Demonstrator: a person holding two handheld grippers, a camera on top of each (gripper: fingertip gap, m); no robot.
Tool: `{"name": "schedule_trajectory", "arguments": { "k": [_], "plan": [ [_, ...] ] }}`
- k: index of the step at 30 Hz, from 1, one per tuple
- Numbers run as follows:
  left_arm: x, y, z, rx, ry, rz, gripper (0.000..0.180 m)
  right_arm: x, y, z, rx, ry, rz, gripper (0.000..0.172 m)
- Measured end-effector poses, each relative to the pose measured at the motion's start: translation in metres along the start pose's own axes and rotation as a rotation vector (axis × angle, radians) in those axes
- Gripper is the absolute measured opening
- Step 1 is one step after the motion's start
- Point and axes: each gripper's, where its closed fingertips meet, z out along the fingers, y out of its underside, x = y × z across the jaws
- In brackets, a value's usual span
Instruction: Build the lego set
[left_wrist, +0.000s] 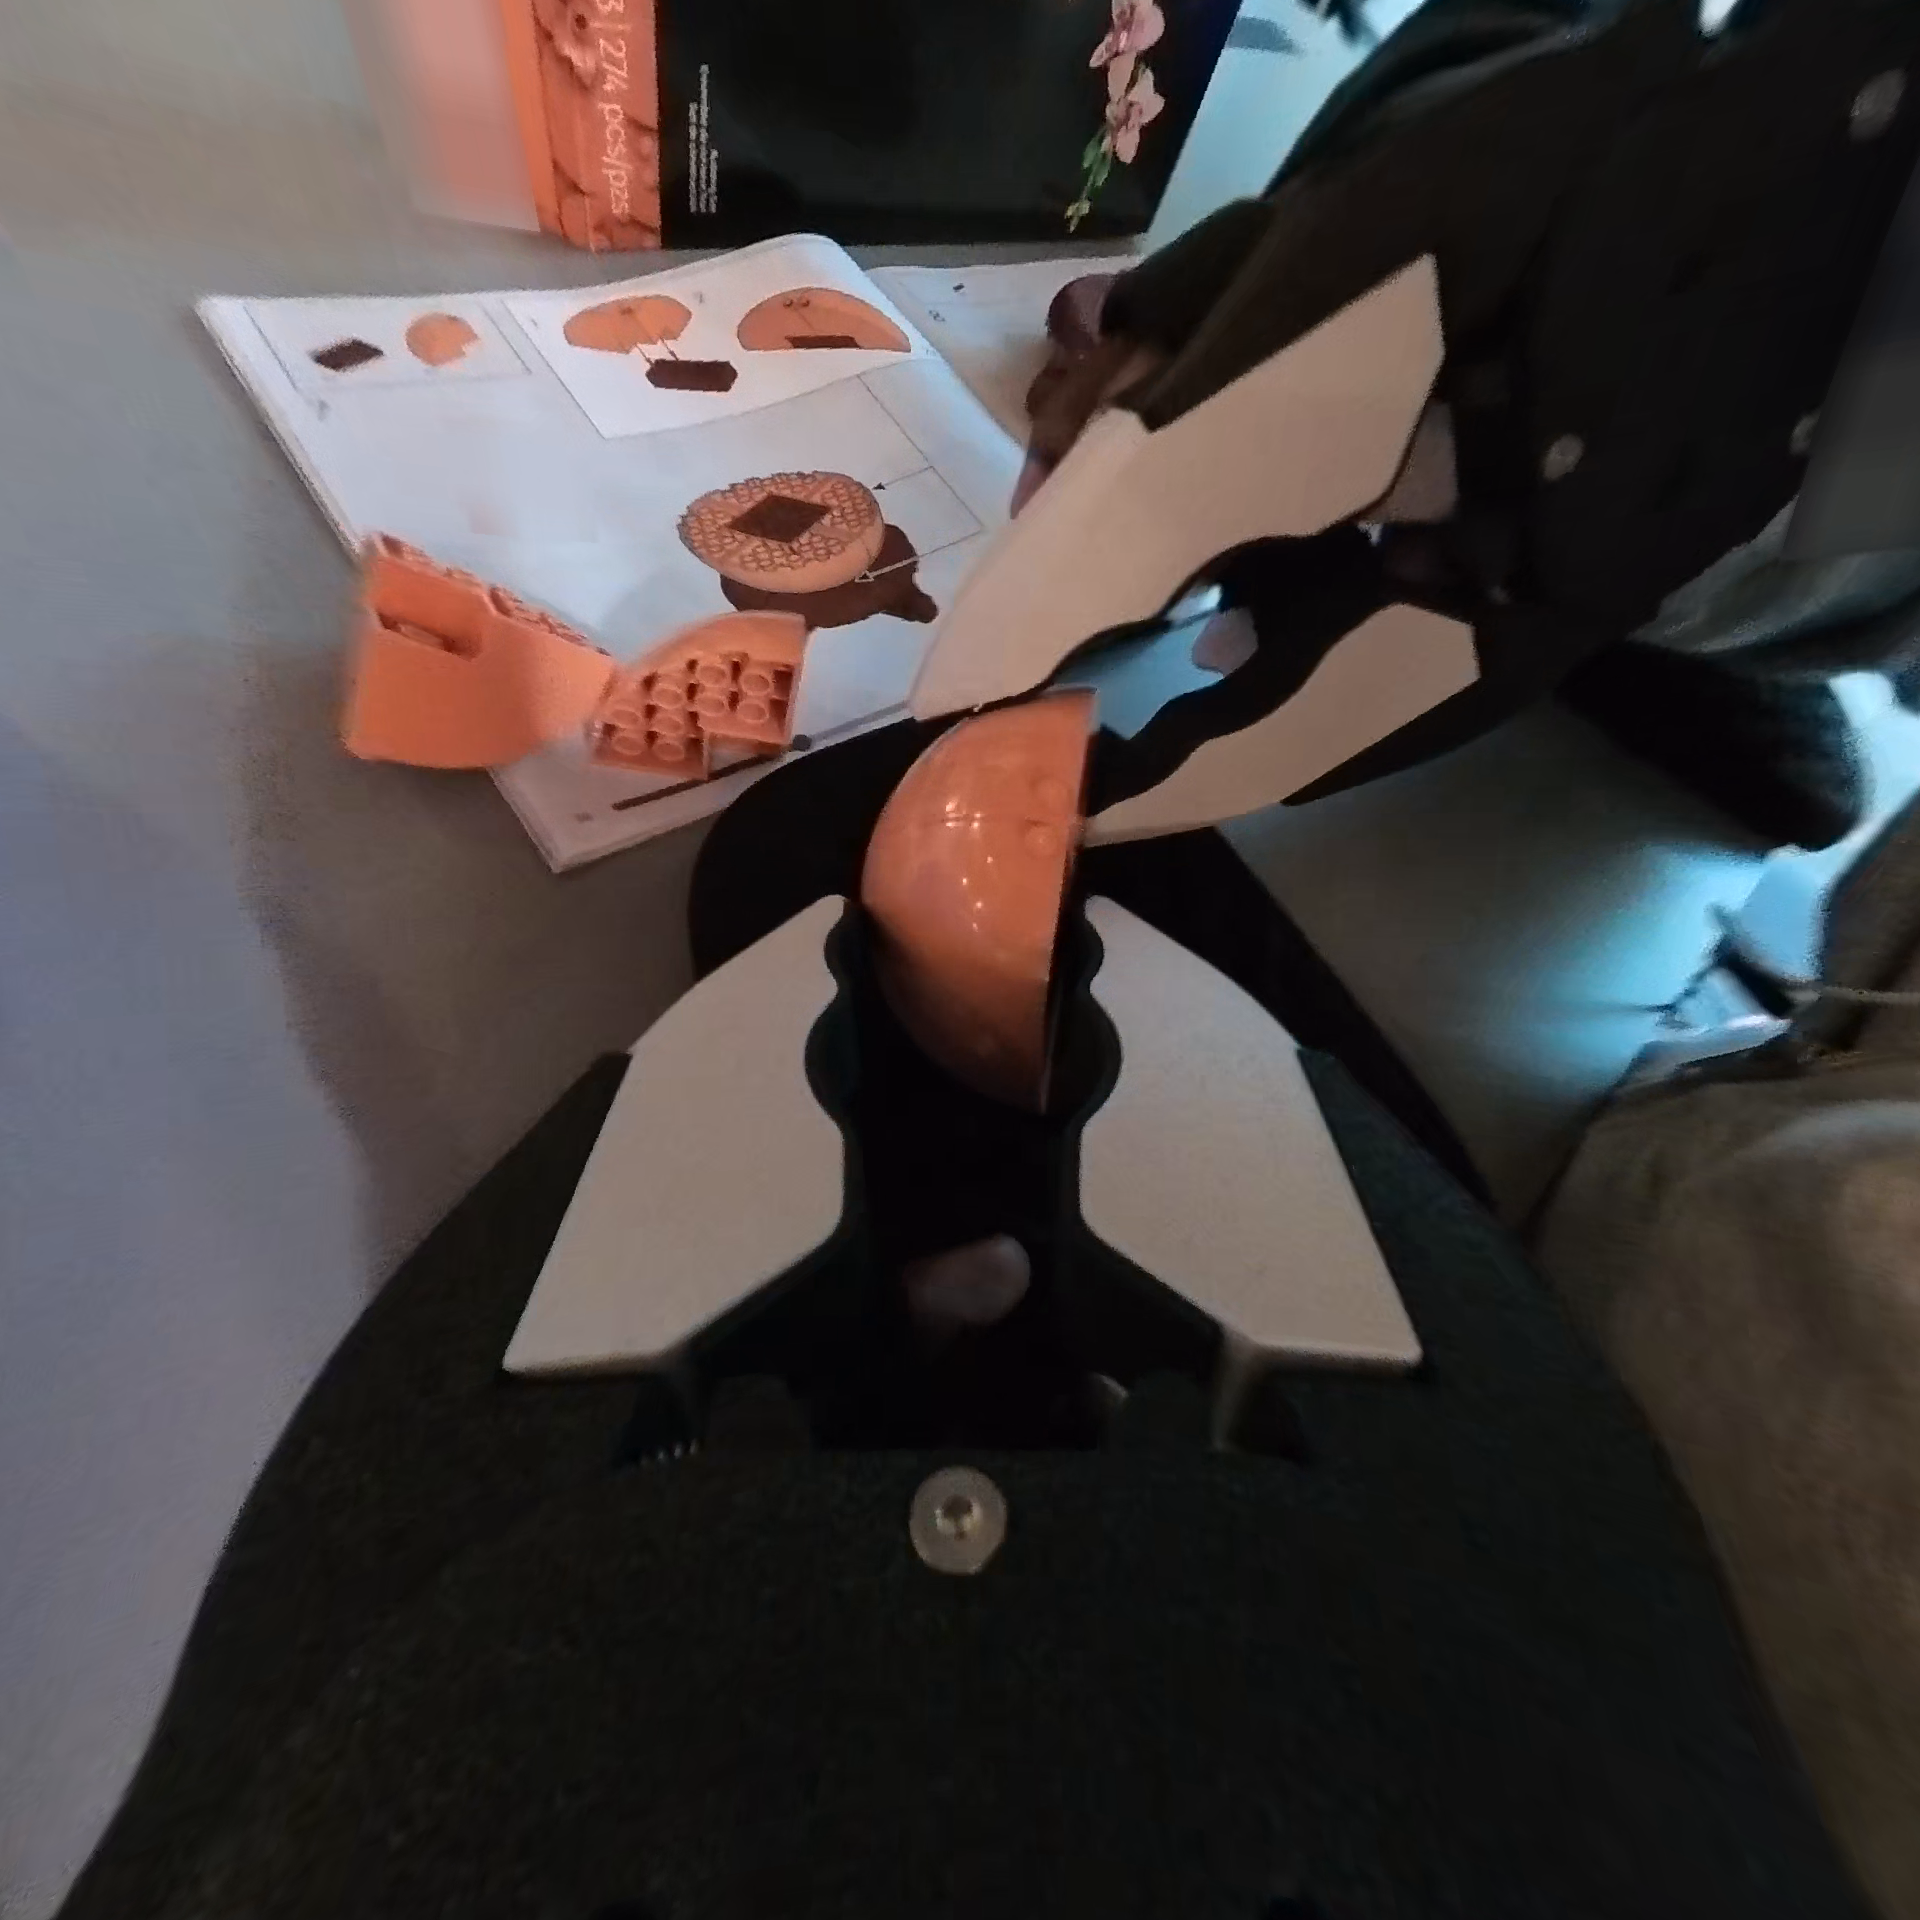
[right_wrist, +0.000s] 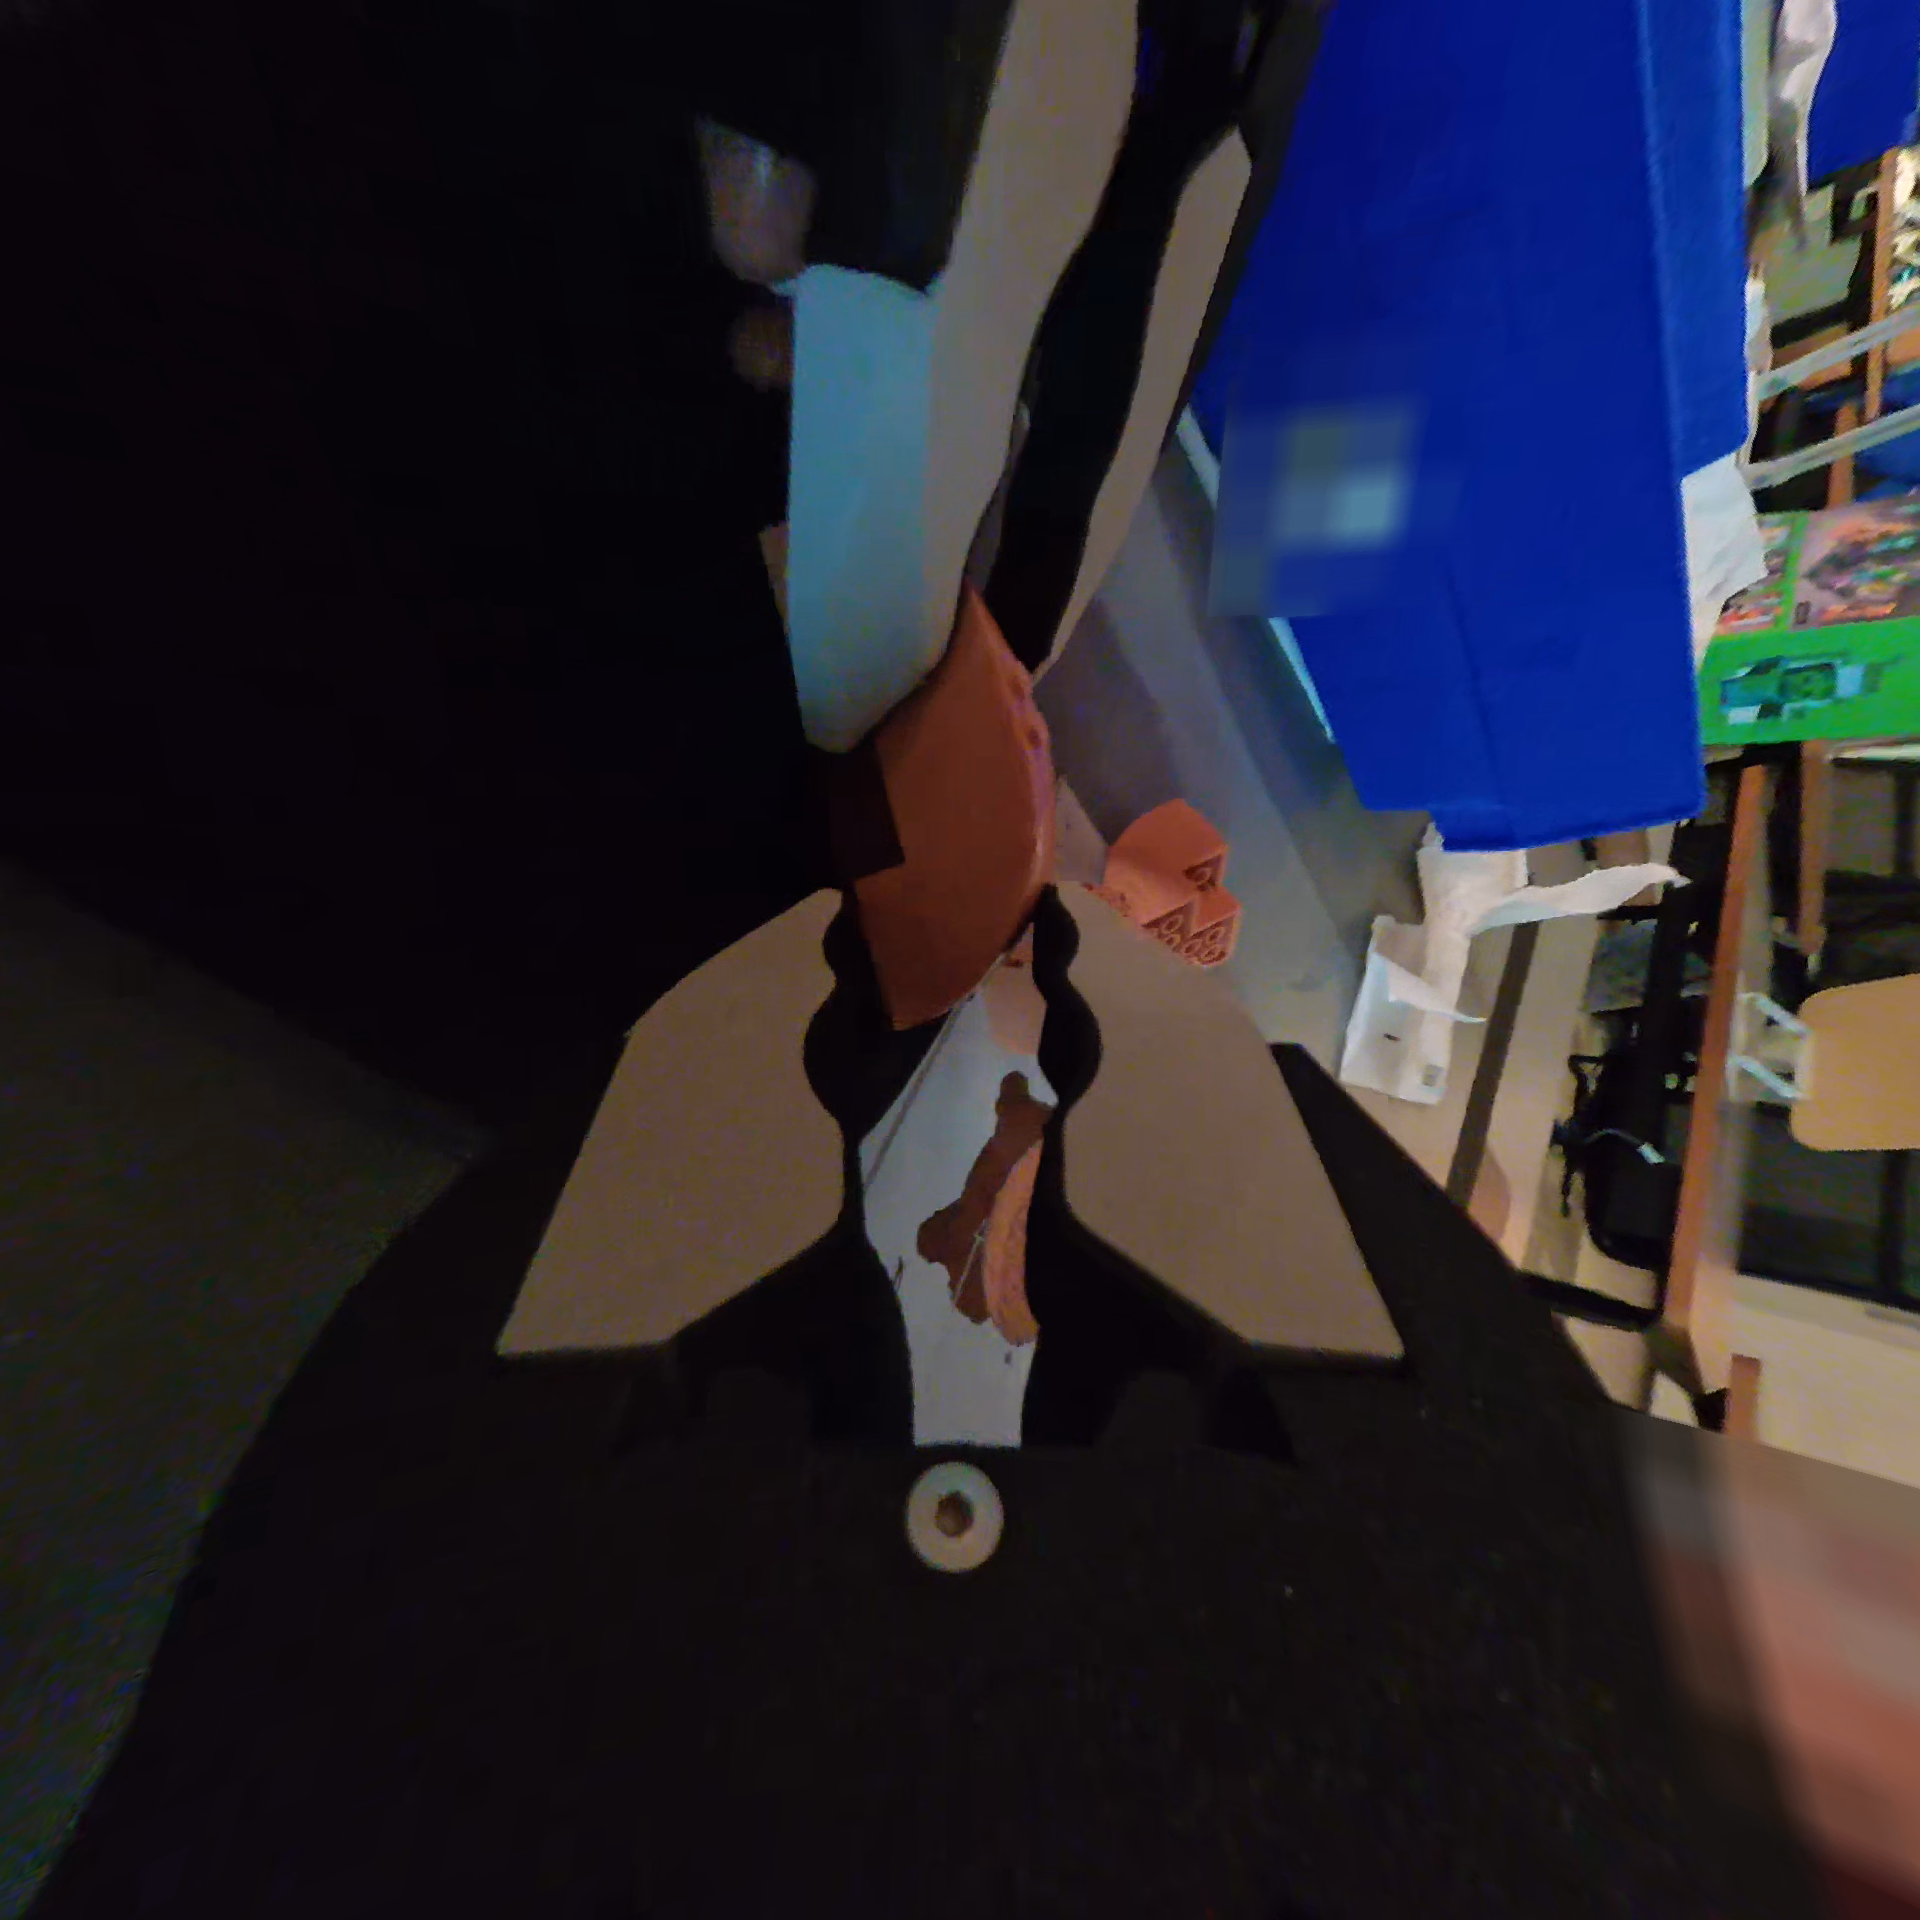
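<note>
Two tools meet on one orange half-dome piece (left_wrist: 977, 894): in the left wrist view the left tool (left_wrist: 966, 935) clamps it above the open booklet (left_wrist: 623, 436) on the tabletop (left_wrist: 156, 727); in the right wrist view the right tool (right_wrist: 951, 935) grips its opposite edge.

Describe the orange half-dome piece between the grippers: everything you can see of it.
The half-dome piece is glossy salmon-orange plastic, smooth and rounded on one side, cut flat on the other, where a dark brown plate sits. It stands on edge above the open instruction booklet. The left gripper clamps its lower part; the right gripper closes on its upper end.
</note>
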Motion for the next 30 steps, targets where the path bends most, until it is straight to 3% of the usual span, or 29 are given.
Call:
{"name": "schedule_trajectory", "arguments": {
  "k": [4,10,13,17,24,30],
  "plan": [
    [0.003,-0.002,-0.002,0.002,0.078,-0.089,0.037,0.001,-0.009,-0.001,0.037,-0.013,-0.067,0.043],
    [0.008,0.000,-0.001,-0.017,0.148,-0.187,0.037,0.002,-0.013,-0.003,0.082,-0.043,-0.117,0.038],
    [0.007,-0.001,-0.001,-0.032,0.177,-0.230,0.037,0.000,-0.014,-0.003,0.075,-0.063,-0.162,0.050],
    [0.008,0.001,-0.001,-0.078,0.197,-0.233,0.037,0.007,-0.017,-0.004,0.090,-0.009,-0.239,0.033],
    [0.005,-0.001,0.002,-0.088,0.161,-0.214,0.037,0.001,-0.007,-0.003,-0.006,-0.120,-0.154,0.032],
    [0.005,-0.005,0.006,-0.027,0.107,-0.195,0.038,-0.004,0.003,0.000,-0.069,-0.109,-0.103,0.033]
  ]
}}
